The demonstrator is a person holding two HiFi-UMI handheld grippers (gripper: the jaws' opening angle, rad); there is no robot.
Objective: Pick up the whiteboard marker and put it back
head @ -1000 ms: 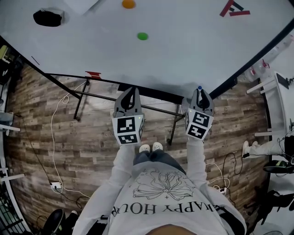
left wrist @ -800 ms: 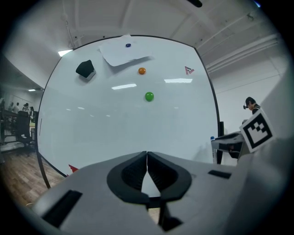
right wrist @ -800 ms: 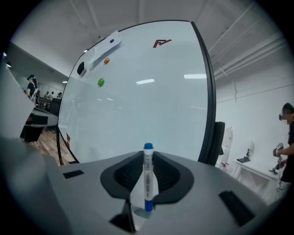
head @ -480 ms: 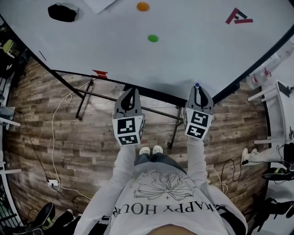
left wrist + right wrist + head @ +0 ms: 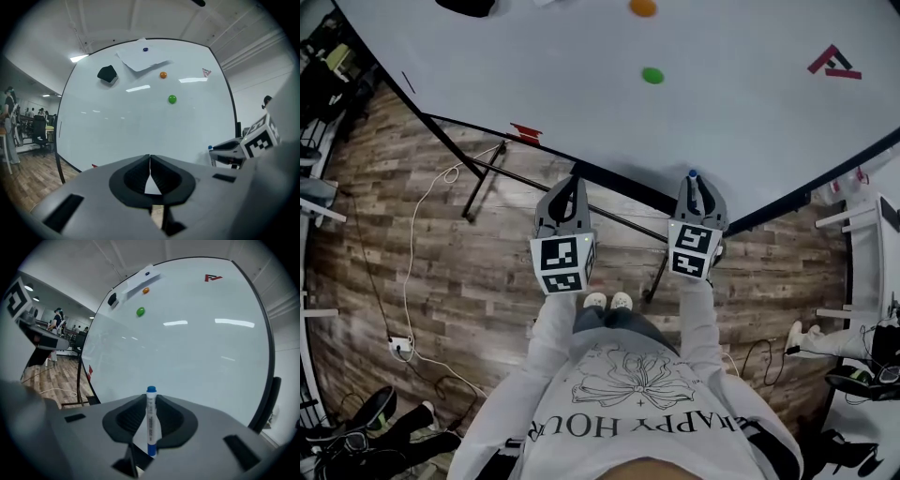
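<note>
Head view, arms [image 5: 551, 330] outstretched, right tongs [image 5: 692, 184] pinching whiteboard marker [image 5: 151, 418], left tongs [image 5: 571, 184] pressed together

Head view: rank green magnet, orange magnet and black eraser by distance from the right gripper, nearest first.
Measured from the right gripper, which is shut on the whiteboard marker:
1. green magnet, on the board, up and slightly left of the gripper.
2. orange magnet, above the green one, at the picture's top edge.
3. black eraser, far off at the top left, partly cut off.
</note>
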